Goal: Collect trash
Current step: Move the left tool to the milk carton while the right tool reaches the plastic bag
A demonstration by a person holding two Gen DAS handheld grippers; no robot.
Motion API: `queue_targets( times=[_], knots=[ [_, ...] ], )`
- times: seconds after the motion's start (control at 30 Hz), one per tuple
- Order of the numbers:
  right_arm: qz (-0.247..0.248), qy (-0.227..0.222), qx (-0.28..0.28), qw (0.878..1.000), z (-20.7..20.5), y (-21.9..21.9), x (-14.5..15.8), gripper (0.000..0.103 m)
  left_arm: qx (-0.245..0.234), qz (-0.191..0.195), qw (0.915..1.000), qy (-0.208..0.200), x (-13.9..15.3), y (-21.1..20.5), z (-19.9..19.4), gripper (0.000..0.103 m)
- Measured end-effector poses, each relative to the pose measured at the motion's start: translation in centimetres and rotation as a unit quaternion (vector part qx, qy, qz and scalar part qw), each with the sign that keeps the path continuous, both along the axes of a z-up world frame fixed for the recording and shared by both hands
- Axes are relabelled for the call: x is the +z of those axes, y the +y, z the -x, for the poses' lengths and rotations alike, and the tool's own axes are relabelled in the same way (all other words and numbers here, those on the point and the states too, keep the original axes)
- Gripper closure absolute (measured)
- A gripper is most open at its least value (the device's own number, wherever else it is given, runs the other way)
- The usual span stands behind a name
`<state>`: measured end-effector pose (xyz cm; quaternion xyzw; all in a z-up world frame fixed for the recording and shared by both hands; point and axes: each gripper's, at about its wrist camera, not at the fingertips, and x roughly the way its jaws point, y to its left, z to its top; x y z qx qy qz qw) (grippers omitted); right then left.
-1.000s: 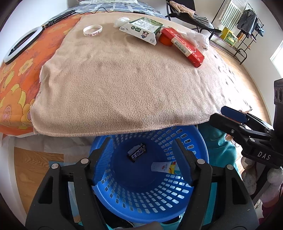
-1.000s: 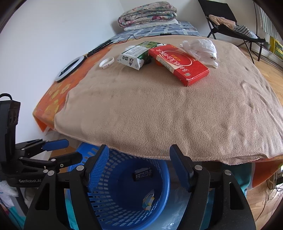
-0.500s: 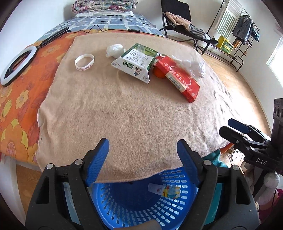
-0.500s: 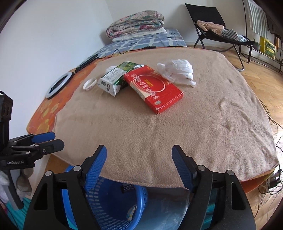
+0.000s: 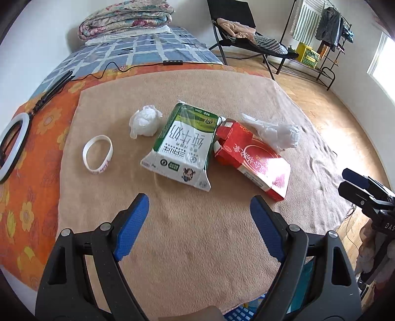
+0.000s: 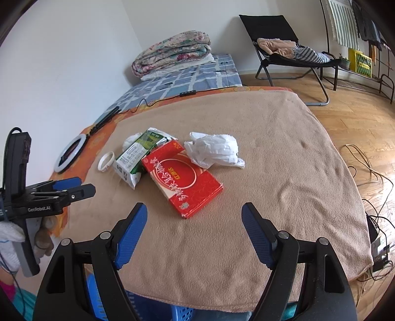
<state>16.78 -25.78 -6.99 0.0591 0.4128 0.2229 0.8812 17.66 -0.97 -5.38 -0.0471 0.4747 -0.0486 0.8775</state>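
On the tan blanket (image 5: 197, 247) lie a green and white milk carton (image 5: 182, 145), a red box (image 5: 254, 158), a white plastic bag (image 5: 276, 132), a crumpled white tissue (image 5: 145, 121) and a white wristband (image 5: 98, 154). The same carton (image 6: 134, 156), red box (image 6: 182, 177) and bag (image 6: 214, 149) show in the right wrist view. My left gripper (image 5: 199, 210) is open and empty above the blanket, short of the carton. My right gripper (image 6: 194, 217) is open and empty, just short of the red box. A blue basket (image 6: 158, 312) peeks out under the blanket's near edge.
A ring light (image 5: 12, 143) and a cable lie on the orange sheet (image 5: 29, 197) at left. Folded quilts (image 5: 126, 19) sit at the far end of the bed. A black folding chair (image 6: 284, 49) and clothes rack (image 5: 321, 37) stand on the wood floor at right.
Both grippers have risen from over the blue basket to above the blanket and moved toward the trash. The basket has dropped almost out of view. Both stay open.
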Motion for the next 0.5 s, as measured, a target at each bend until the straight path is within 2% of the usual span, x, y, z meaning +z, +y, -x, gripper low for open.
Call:
queue_targets(
  times=[0.1, 0.5],
  knots=[
    [0.007, -0.001, -0.009, 1.0, -1.7, -0.1, -0.1, 0.024, -0.015, 0.002, 0.9999, 0.005, -0.7, 0.0, -2.2, 0.016],
    [-0.028, 0.048, -0.033, 0.998, -8.4, -0.3, -2.3, 0.024, -0.054, -0.057, 0.9966, 0.026, -4.4, -1.4, -7.4, 0.016]
  ],
)
